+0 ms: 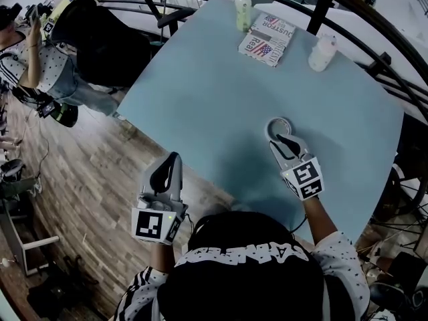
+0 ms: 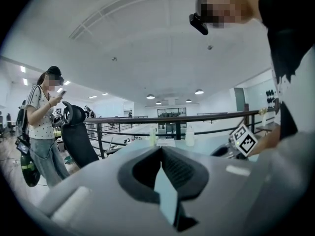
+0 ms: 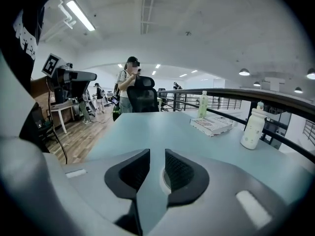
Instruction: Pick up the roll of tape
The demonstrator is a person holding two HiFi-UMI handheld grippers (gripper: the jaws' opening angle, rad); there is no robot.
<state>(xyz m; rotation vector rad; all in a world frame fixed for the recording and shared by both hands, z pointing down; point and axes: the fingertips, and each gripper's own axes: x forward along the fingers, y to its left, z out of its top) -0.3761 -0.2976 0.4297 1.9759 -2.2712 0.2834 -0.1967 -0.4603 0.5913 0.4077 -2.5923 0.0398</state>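
Observation:
The roll of tape [image 1: 281,120], a pale ring, lies flat on the light blue table [image 1: 214,92] near its right front part. My right gripper [image 1: 279,139] points down at the ring's near rim, its jaws open with a clear gap. In the right gripper view the tape [image 3: 163,179] shows as a pale arc just behind the right jaw of my right gripper [image 3: 157,154], and no pad presses on it. My left gripper [image 1: 175,156] hovers over the table's front left edge, apart from the tape. Its tips meet in the left gripper view [image 2: 160,149] with nothing between them.
At the table's far side lie a printed book [image 1: 267,40], a green bottle [image 1: 243,11] and a white bottle [image 1: 322,52]. A dark railing [image 1: 348,5] curves behind the table. A person [image 1: 40,59] and a black office chair [image 1: 107,42] are at the left on the wooden floor.

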